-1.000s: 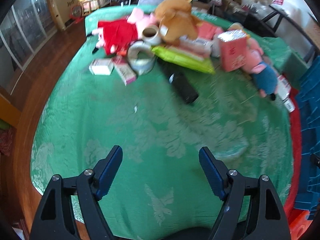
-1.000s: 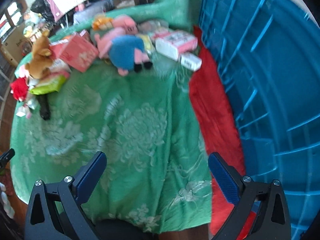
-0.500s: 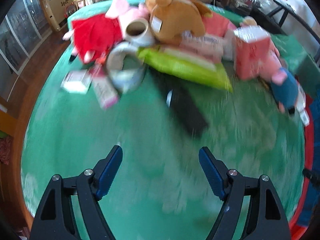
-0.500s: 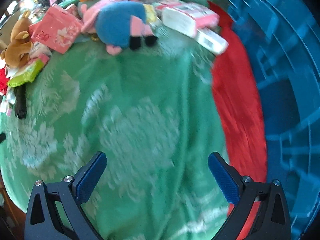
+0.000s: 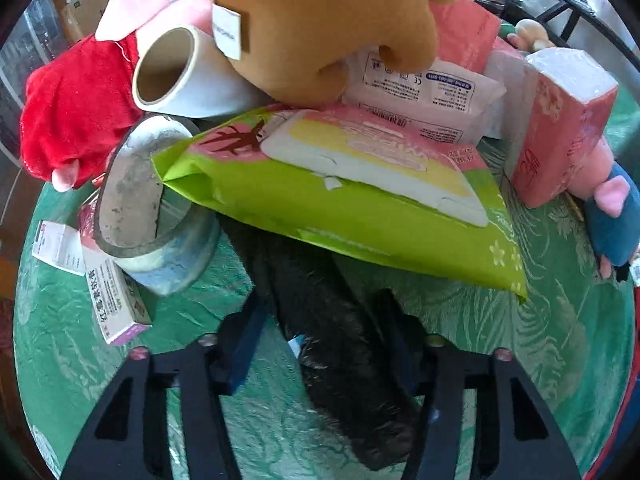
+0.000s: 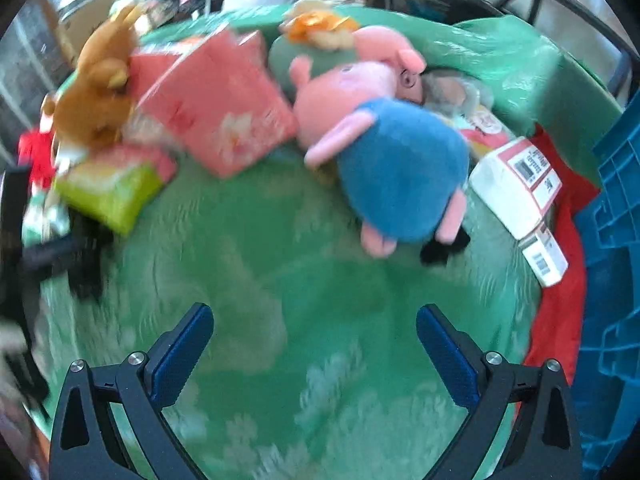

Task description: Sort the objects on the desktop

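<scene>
Left wrist view
- Left tongs: at the lower centre of the frame, fingers set either side of the black roll; whether the pads press on it cannot be told.
- Black roll: a long dark cylinder wrapped in glossy crinkled film, running from the centre down to the lower right, its far end tucked under the green pack.
- Green pack: a lime-green soft wipes packet with a pink-and-yellow top panel and a white flap, lying across the middle.
- Grey tape roll: left of centre, tilted, touching the green pack's corner.
- White tape roll: upper left, its cardboard core facing the camera.
- Brown plush: top centre, resting on a white printed packet.
- Red plush: far left.
- Small boxes: a pink-edged carton lower left, a white one beside it.
- Pink tissue pack: upright at the right.
- Tabletop: covered in green patterned cloth.

Right wrist view (blurred)
- Right tongs: spread wide at the bottom, nothing between them, above bare green cloth.
- Pig plush: pink with a blue body, upper centre-right.
- White boxes: right of the pig, barcodes showing.
- Blue crate: right edge, beside red cloth.
</scene>
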Motion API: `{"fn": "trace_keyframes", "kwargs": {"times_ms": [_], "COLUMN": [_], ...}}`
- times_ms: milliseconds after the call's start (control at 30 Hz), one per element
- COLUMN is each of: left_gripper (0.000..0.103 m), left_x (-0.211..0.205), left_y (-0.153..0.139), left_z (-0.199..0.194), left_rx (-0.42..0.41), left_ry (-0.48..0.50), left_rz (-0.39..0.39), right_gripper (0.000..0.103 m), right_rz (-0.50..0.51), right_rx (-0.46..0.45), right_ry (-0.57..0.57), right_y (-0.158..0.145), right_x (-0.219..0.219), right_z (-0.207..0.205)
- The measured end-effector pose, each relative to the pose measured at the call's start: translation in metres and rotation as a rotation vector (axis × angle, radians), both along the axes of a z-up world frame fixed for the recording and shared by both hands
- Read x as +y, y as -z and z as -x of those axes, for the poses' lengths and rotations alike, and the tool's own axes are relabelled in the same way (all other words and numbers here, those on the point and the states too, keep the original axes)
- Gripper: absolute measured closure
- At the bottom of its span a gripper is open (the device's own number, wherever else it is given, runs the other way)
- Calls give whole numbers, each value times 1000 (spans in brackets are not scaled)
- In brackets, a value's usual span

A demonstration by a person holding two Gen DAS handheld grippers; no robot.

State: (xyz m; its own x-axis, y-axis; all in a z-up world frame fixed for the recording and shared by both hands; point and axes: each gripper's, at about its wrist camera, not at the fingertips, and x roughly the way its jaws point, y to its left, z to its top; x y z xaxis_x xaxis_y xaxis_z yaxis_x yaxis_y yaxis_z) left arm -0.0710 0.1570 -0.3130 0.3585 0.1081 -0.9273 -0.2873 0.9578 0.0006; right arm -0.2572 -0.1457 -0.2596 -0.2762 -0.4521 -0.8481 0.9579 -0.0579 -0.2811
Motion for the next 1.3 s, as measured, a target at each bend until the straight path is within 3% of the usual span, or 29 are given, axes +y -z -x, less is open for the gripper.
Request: {"fn": "trace_keyframes", "kwargs": {"times_ms": [100, 367, 533, 700, 767, 1000, 1167, 1300], "left_gripper": [67, 69, 69, 67, 66, 66, 69, 69], "left_x": [13, 50, 54, 63, 67, 67, 70, 59], "left_y": [-6, -16, -20, -21, -22, -29, -37, -41], "left_z": [15, 86, 69, 39, 32, 20, 29, 50], "left_rx": [-3, -13, -10, -20, -28, -22, 0, 24], "left_ry": [-39, -94, -44, -45, -59, -67, -78, -74], "left_rz": [22, 24, 34, 31, 24, 13, 52, 63], "right_gripper": [0, 0, 0, 0, 0, 0, 0, 8], "right_rz": [-11, -48, -52, -61, -101, -204, -287, -341], "right_rx": [-59, 77, 174, 266, 247, 198, 206, 214], "right_ry": [-12, -313, -460, -561, -598, -597, -482, -396], "right_y": [-1, 36, 76, 103, 110, 128, 132, 131], "right_x": [-14, -29, -52, -88, -106, -152, -141, -109], "right_z": [-3, -117, -182, -214, -218, -220, -216, -203]}}
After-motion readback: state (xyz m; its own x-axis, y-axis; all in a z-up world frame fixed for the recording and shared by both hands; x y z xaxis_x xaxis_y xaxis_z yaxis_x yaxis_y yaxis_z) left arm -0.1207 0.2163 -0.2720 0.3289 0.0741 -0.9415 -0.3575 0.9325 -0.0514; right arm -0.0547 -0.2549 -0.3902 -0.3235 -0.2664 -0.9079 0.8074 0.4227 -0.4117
